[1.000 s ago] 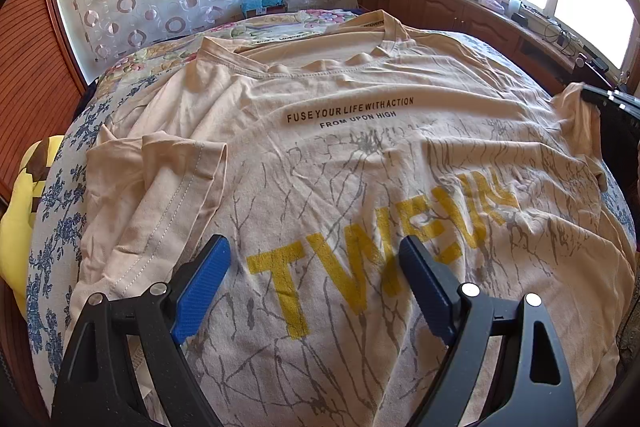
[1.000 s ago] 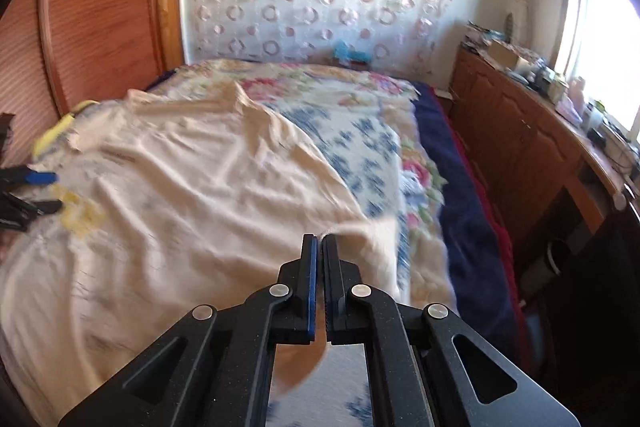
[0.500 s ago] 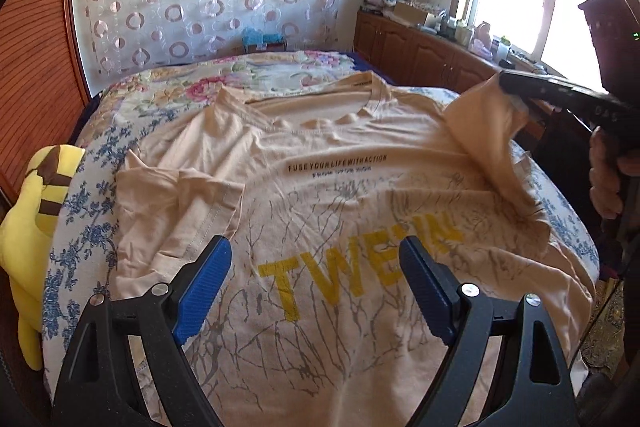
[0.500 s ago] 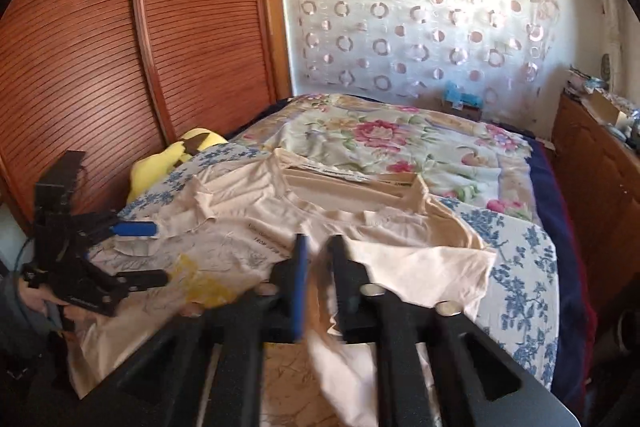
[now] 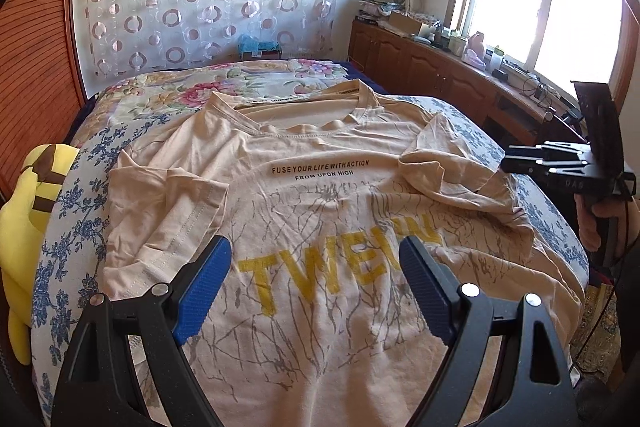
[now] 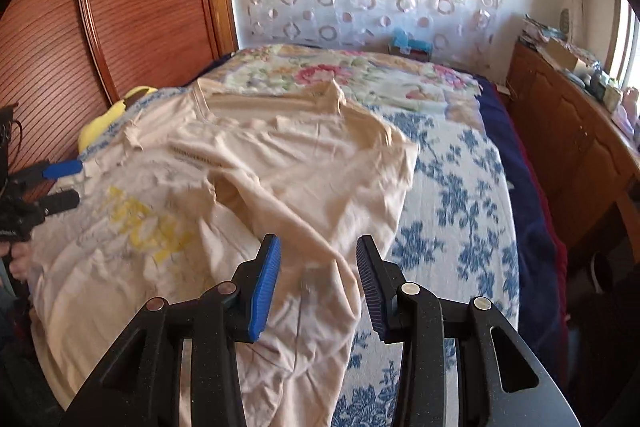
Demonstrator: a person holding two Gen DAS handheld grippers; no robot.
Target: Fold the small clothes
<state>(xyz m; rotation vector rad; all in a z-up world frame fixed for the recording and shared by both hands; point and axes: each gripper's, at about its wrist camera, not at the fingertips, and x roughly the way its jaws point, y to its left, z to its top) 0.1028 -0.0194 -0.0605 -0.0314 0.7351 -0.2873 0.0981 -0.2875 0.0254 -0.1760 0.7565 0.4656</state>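
- The beige T-shirt (image 5: pixel 320 211) lies face up across the bed (image 5: pixel 72 227), collar toward the curtain end, hem at the near edge.
- Its right sleeve (image 5: pixel 436 163) is folded inward over the chest; the left sleeve (image 5: pixel 168 211) is folded in too.
- The left gripper (image 5: pixel 316 287) hovers over the yellow lettering, jaws spread wide, holding nothing.
- The right gripper (image 6: pixel 318 275) is above the shirt's right side, jaws parted and empty.
- A yellow plush toy (image 5: pixel 28 211) sits at the bed's left edge.
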